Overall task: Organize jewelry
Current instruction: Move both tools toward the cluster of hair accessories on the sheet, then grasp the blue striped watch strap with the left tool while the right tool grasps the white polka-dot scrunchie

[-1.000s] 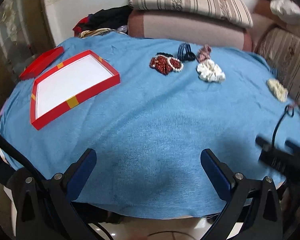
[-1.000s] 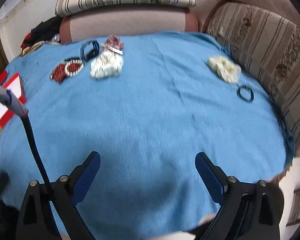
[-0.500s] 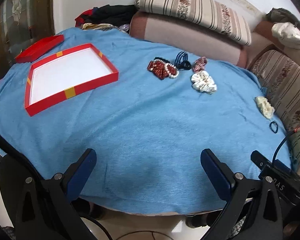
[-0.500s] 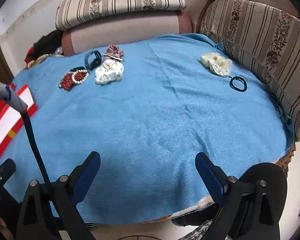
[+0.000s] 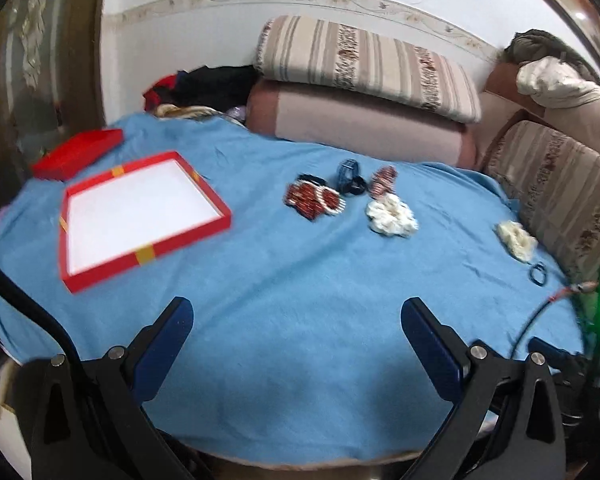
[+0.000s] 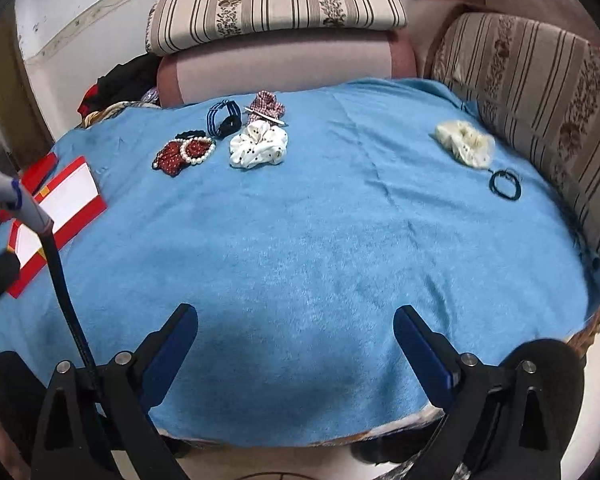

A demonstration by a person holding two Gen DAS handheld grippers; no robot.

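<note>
We find the left gripper (image 5: pixel 296 316) and right gripper (image 6: pixel 296 320) with jaws spread wide, holding nothing. The red tray (image 5: pixel 216 204) lies far left on the blue cloth (image 6: pixel 320 248), partly cut off in the right view. The hair ties (image 6: pixel 196 152) cluster far centre, blurred; no writing legible.
</note>
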